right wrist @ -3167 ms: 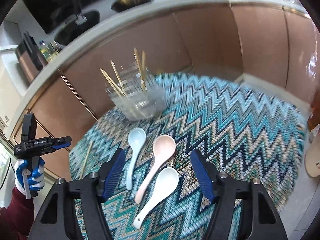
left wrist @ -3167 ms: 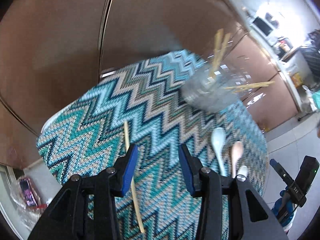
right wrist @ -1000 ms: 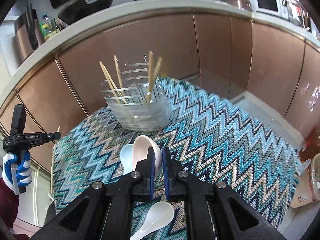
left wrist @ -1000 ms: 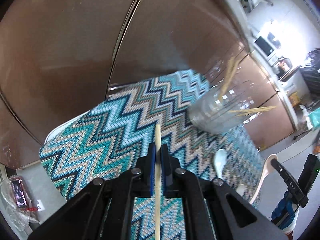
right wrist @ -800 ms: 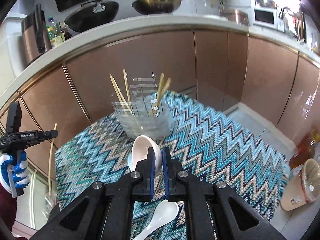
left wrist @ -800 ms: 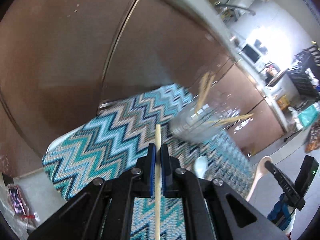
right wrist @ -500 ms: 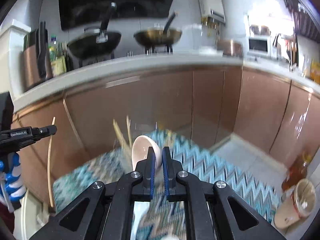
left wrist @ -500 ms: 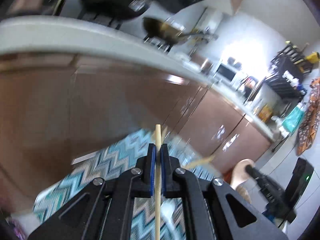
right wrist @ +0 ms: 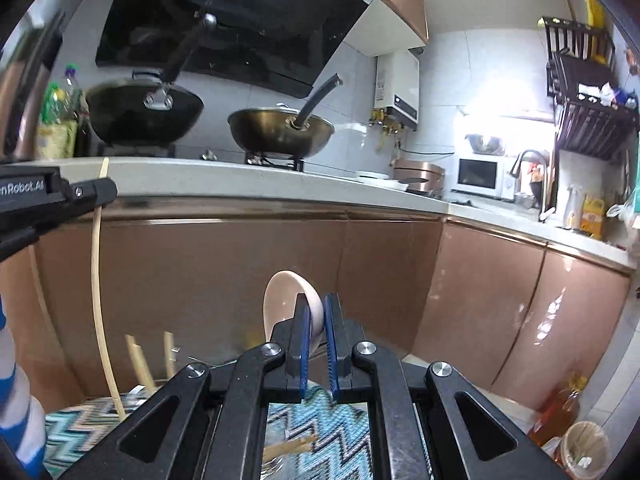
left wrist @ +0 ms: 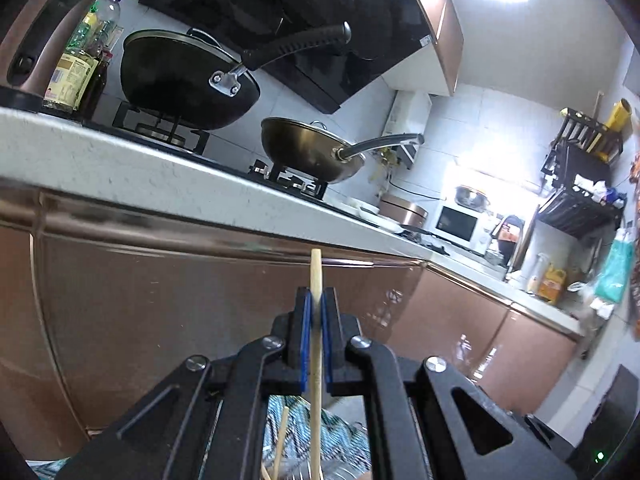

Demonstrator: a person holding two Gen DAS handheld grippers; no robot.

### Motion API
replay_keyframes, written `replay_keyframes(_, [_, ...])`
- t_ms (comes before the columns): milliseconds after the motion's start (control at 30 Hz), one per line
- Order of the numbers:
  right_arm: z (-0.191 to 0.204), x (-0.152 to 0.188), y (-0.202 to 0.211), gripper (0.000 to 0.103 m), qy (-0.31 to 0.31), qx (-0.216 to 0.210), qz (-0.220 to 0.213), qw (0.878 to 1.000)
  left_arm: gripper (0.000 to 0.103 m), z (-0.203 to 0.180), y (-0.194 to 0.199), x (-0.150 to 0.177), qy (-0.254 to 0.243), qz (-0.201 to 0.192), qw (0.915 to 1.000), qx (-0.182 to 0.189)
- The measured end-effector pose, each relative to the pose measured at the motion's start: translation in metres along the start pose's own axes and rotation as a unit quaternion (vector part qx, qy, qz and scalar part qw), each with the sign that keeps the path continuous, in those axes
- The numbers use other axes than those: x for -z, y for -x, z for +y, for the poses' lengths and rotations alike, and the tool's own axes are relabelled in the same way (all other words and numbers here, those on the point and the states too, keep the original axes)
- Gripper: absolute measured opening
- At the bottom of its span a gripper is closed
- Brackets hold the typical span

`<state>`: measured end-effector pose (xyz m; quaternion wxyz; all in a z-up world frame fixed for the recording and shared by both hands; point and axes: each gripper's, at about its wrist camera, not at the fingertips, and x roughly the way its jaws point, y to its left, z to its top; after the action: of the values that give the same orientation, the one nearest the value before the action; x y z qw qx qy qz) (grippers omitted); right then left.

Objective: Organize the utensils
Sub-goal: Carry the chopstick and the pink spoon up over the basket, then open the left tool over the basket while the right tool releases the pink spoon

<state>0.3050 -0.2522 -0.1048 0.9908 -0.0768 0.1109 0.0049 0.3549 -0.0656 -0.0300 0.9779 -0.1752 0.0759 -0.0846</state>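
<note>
My left gripper (left wrist: 315, 300) is shut on a wooden chopstick (left wrist: 316, 392) that stands upright between its blue pads. In the right wrist view the same left gripper (right wrist: 96, 192) reaches in from the left, and the chopstick (right wrist: 98, 292) hangs down from it. A pink ceramic spoon (right wrist: 284, 300) is pinched in my right gripper (right wrist: 316, 312), bowl upward. Low in both views are more chopsticks (right wrist: 138, 362) standing in a clear holder (right wrist: 276, 466), mostly hidden behind the gripper frames, on a zigzag teal mat (right wrist: 72, 424).
Copper-coloured cabinet fronts (right wrist: 240, 272) rise just behind the mat under a pale counter (right wrist: 240, 184). On the hob sit a black wok (right wrist: 144, 108) and a brass wok (right wrist: 280, 128). A microwave (right wrist: 480, 178) stands further right. A gloved hand (right wrist: 16, 408) shows at the left edge.
Both grippers lifted and tilted up from the mat toward level, carrying the chopstick and the pink spoon. The mat and holder dropped to the bottom edge; the counter and woks came into view.
</note>
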Motion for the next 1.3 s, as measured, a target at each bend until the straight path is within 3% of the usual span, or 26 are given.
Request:
replay_keyframes(267, [0.016,0.038,-0.012,0.010,0.014,-0.009,0.007,1.000,0.008,0.008,-0.018,0.051,-0.018,0.006,0.9995,-0.025])
replay_keyframes(367, [0.018,0.037,-0.005,0.028,0.008,-0.019,0.004,1.000,0.029,0.014,-0.007,0.049,-0.012,0.011,0.9996,-0.021])
replay_keyframes(400, [0.017,0.033,0.000,0.035,0.003,-0.021,0.000,1.000,0.029,0.016,-0.001,0.047,-0.013,0.009,0.9996,-0.022])
replay_keyframes(467, [0.012,0.024,0.013,0.037,-0.007,-0.023,-0.010,1.000,0.032,0.019,0.013,0.036,-0.014,0.004,0.9996,-0.025])
replay_keyframes(867, [-0.019,-0.022,0.142,0.062,-0.044,-0.007,-0.058,0.997,0.051,0.022,0.126,-0.004,-0.043,0.019,0.9986,-0.025])
replay_keyframes(1300, [-0.058,-0.016,0.259,0.085,-0.085,0.042,-0.057,0.994,0.052,0.040,0.221,0.017,-0.036,0.081,0.9960,-0.011])
